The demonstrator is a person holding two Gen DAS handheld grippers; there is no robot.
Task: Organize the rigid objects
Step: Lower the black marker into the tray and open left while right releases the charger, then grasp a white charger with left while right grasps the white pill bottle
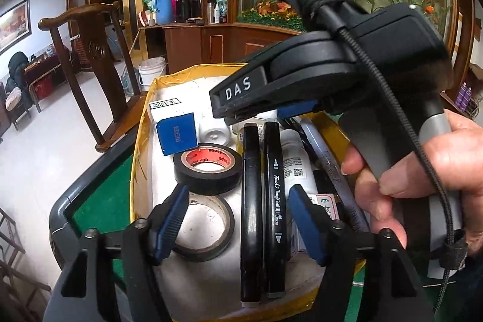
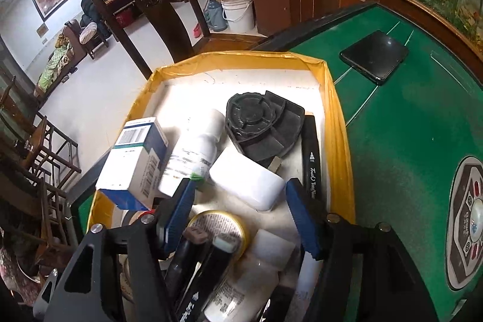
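rigid objects lie packed in a shallow tray point(image 1: 142, 141) with yellow taped walls and a white floor, standing on a green-topped table point(image 2: 401, 141). left wrist view: two black markers point(image 1: 262, 201) lie side by side along the tray's middle; left of them a black tape roll with a red core point(image 1: 208, 168) overlaps a second tape roll point(image 1: 205, 225); a blue and white box point(image 1: 173, 125) stands behind the rolls; a white bottle point(image 1: 294, 159) and more pens lie right of the markers. the left gripper point(image 1: 238, 219) has its blue pads spread wide, over the markers and the nearer roll, pressing on nothing. the right gripper point(image 1: 259, 110), held in a hand point(image 1: 422, 180), reaches in from the right above the far part of the tray.

right wrist view: the right gripper point(image 2: 241, 216) also stands parted, its pads gripping nothing; a white rounded block point(image 2: 250, 186) lies just beyond the gap between them, a gold-rimmed tin point(image 2: 220, 228) below it. farther in lie a black round part point(image 2: 259, 122), a white bottle point(image 2: 193, 153) and the box point(image 2: 135, 162). a black phone point(image 2: 374, 56) rests on the table outside the tray.
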